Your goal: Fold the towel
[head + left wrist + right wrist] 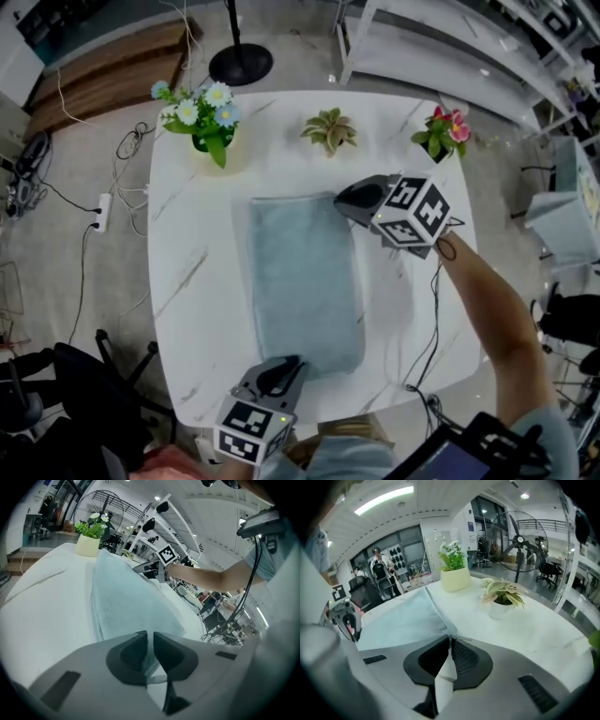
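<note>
Left hand-held gripper (286, 367) sits nearest me at the surface's (197, 281) front edge, its jaws pinched on the near end of the towel (305, 281), with cloth running right in between the pads. I see the towel lying flat on the surface as a long, pale blue strip running away from me. At its far right corner, the right hand-held gripper (342, 202) has its jaws nearly together on that corner (a thin bite). Beyond it, three plants line the far edge: white-and-blue flowers (202, 117), a leafy plant (329, 129) and pink flowers (442, 131).
</note>
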Demonstrator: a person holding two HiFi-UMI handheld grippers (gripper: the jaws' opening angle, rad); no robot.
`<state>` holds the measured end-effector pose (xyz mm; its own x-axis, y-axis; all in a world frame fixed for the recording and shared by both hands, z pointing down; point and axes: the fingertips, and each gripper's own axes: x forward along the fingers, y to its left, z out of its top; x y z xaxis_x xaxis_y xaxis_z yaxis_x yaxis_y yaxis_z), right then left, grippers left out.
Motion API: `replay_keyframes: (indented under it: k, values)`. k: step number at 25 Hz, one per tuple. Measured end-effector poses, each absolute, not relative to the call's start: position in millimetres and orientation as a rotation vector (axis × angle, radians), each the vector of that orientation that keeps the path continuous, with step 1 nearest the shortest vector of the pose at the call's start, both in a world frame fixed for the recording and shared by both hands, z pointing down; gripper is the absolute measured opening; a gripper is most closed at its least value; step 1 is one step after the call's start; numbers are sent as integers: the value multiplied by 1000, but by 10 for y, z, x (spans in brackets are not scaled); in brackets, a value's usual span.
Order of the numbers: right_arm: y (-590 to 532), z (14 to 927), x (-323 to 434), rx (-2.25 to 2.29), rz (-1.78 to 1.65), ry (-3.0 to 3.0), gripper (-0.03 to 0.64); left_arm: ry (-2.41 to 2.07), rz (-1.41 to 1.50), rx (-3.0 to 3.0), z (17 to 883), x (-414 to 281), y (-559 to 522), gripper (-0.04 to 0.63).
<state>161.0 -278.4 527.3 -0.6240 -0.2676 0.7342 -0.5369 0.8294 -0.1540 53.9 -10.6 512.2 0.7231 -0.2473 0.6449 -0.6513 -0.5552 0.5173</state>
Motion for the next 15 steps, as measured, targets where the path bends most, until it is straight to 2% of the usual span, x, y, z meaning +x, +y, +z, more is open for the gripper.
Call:
replay_keyframes:
  k: [7,10,15]
  values:
    - [-2814,4966,1618,569,442,-2246,75,-676,620,2091,4967,510,-151,46]
    - [-2716,4830,1480,443,500,-2242,184,-686,581,2072,4836,484,-156,46]
    - [-2722,5039,1251,255,508,-2119,226,-724,579,2087,4747,473,-171,46]
